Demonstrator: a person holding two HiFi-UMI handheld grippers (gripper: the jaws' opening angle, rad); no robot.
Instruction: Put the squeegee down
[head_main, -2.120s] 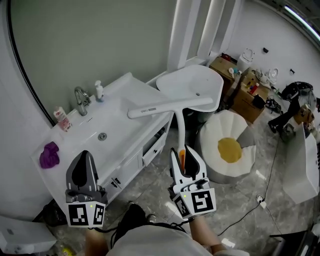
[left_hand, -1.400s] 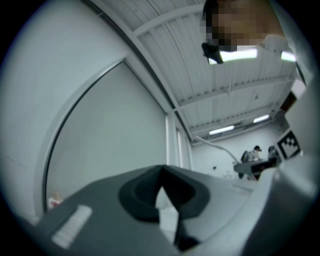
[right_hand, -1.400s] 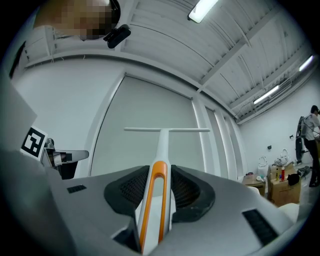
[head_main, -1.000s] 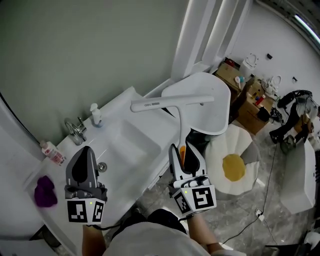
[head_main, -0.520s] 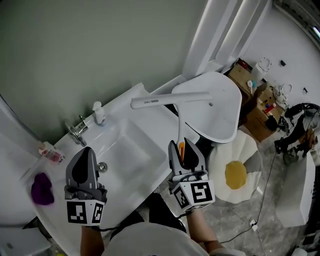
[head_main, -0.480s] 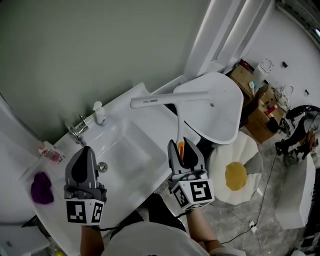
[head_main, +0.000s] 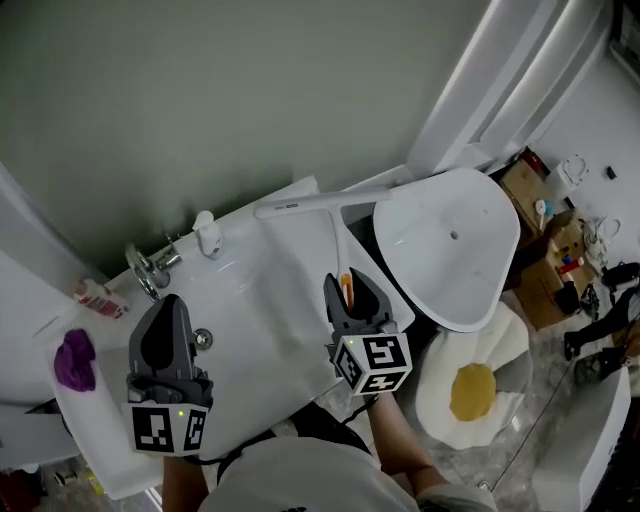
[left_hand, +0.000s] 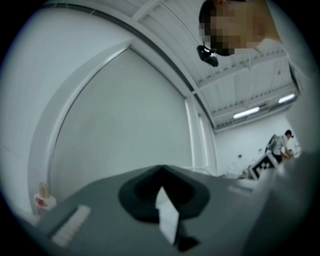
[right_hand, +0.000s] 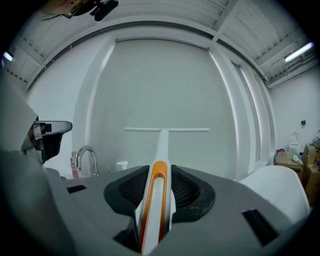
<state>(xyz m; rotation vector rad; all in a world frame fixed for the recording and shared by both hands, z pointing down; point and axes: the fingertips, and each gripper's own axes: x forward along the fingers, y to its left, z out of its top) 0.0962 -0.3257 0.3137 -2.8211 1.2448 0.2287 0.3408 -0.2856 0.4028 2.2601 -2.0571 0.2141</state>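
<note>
My right gripper (head_main: 348, 288) has carried the squeegee (head_main: 322, 203) lower and across from the white seat (head_main: 450, 250) to over the vanity (head_main: 270, 295), so I judge set-down is close. The blade hangs well ahead of its fingertips. Only the right gripper view shows the pads clenched on the orange-striped handle, and only the head view shows my left gripper (head_main: 166, 305), closed on nothing.

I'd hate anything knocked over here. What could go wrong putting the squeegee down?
The squeegee hangs close to the soap bottle and could knock it. Laid on the basin's slope, it might slide in. The right hand-held gripper grips only the handle end, so the blade may swing.
</note>
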